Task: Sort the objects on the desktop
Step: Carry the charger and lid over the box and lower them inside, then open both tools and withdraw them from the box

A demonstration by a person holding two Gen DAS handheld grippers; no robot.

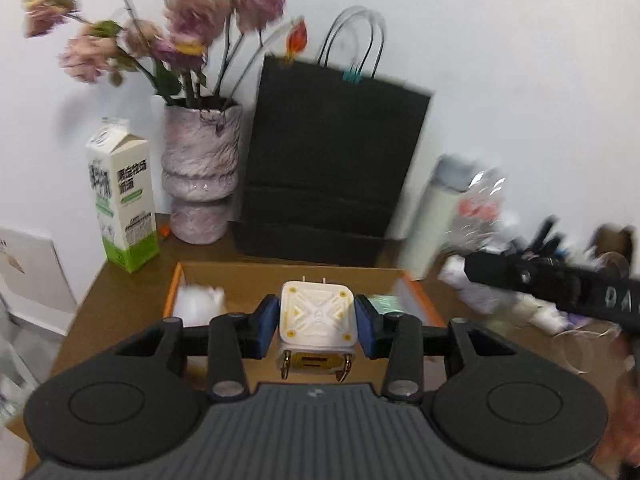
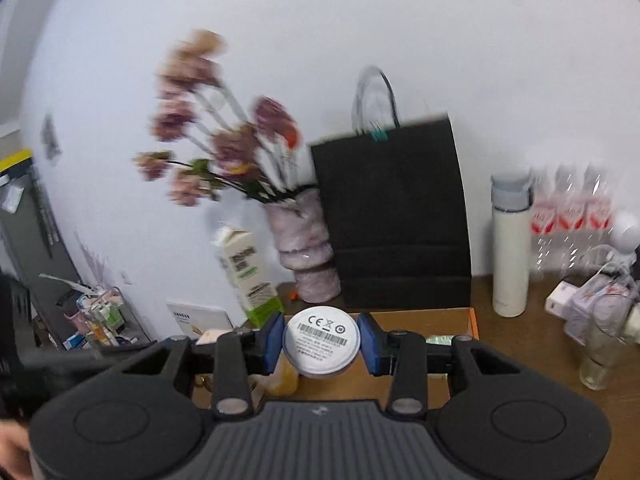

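Note:
My left gripper (image 1: 316,326) is shut on a white cube-shaped charger (image 1: 316,316) with yellow markings and metal prongs, held in the air above an orange-rimmed cardboard box (image 1: 172,292) on the brown desk. A white object (image 1: 200,304) lies in the box's left part. My right gripper (image 2: 321,340) is shut on a round white puck (image 2: 321,340) with a printed label facing the camera, held above the same box (image 2: 472,318). The other gripper shows as a blurred black bar at the right edge (image 1: 560,286) of the left wrist view.
Behind the box stand a milk carton (image 1: 122,196), a pink vase (image 1: 200,176) with flowers, a black paper bag (image 1: 328,160) and a white thermos (image 2: 510,244). Plastic bottles (image 2: 572,216), a glass (image 2: 600,360) and small packages (image 2: 568,300) crowd the desk's right side. A rack (image 2: 100,316) stands at left.

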